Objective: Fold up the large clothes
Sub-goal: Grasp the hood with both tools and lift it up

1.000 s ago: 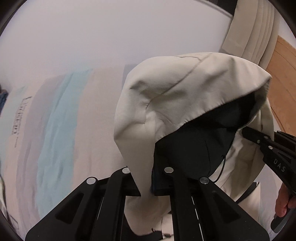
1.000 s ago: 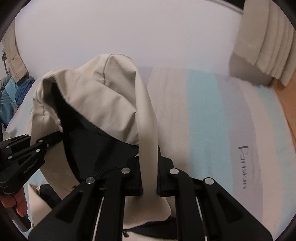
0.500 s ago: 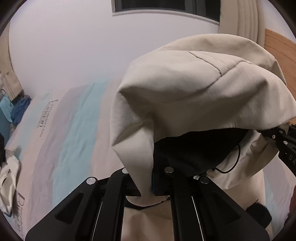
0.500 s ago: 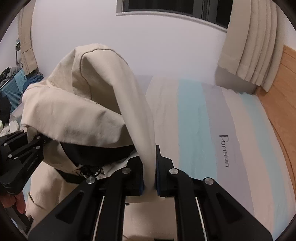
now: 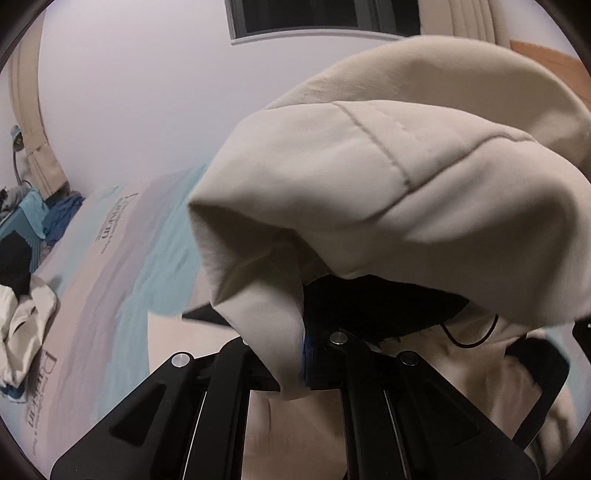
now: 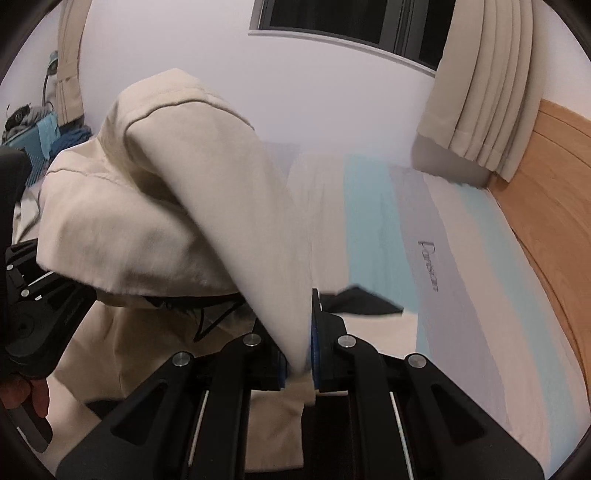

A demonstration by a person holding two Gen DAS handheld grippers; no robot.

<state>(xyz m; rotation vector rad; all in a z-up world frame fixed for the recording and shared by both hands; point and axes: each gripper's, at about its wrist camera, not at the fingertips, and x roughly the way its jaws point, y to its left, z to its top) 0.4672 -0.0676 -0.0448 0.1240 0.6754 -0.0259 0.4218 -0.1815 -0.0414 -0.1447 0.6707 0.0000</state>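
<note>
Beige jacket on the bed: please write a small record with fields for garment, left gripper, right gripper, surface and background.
garment: beige jacket with dark lining, upper part lifted and draped forward, lower part lying on the bed
left gripper: left gripper shut on a fold of the jacket
right gripper: right gripper shut on another fold
surface: striped bed sheet, printed lettering
background: window, beige curtain, pile of clothes at the left

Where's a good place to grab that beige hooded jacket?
By its front edges, as now: the left gripper and right gripper each pinch one edge of the jacket from below, so it drapes open between them, dark lining showing.
</note>
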